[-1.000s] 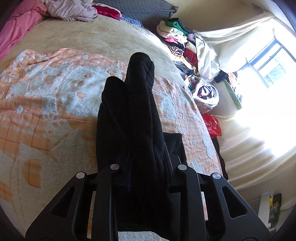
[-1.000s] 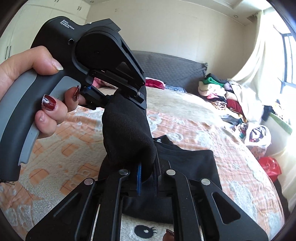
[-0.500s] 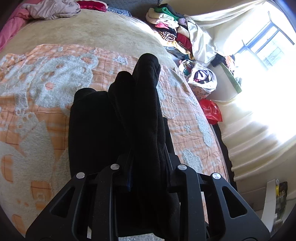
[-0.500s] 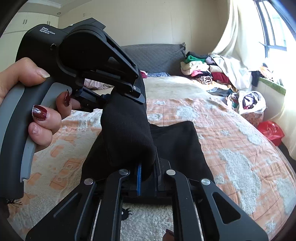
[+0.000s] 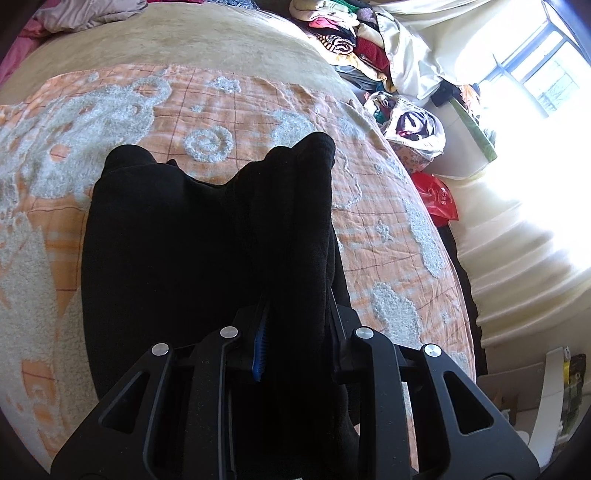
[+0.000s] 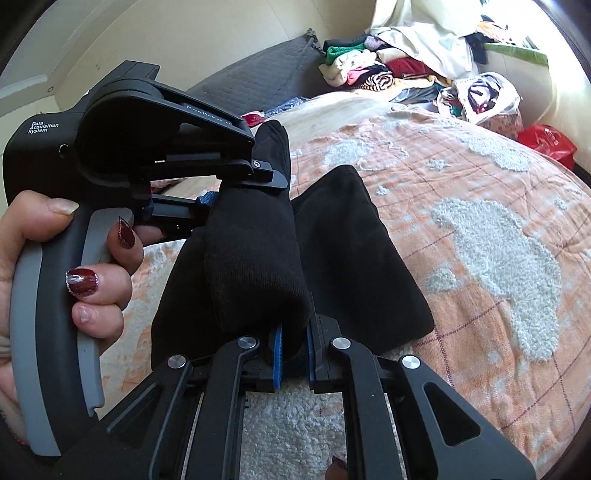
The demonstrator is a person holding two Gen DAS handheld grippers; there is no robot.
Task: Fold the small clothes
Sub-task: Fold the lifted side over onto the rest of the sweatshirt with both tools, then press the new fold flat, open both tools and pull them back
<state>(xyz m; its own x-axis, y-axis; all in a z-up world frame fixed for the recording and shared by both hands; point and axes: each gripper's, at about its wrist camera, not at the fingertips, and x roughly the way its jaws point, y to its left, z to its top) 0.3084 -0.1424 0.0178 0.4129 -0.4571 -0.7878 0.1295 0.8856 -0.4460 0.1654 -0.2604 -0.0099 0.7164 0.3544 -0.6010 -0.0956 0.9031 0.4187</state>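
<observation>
A black garment (image 5: 166,251) lies partly on the orange and white bedspread (image 5: 229,110). One folded end of it is held up between both grippers. My left gripper (image 5: 295,332) is shut on a thick bunch of the black cloth. My right gripper (image 6: 293,354) is shut on the same fold of the garment (image 6: 255,251), close below the left gripper's body (image 6: 147,147). The rest of the garment (image 6: 354,251) rests flat on the bedspread (image 6: 498,240) behind the held fold.
A heap of mixed clothes (image 5: 354,33) and a patterned bag (image 5: 410,125) stand past the bed's far right edge, with a red bag (image 5: 436,199) on the floor. Pink and beige clothes (image 5: 85,14) lie at the bed's head. A bright window is at the right.
Both grippers have carried the held fold forward and lower over the garment. More of the flat black cloth now shows beneath, and the views tilt down toward the bed.
</observation>
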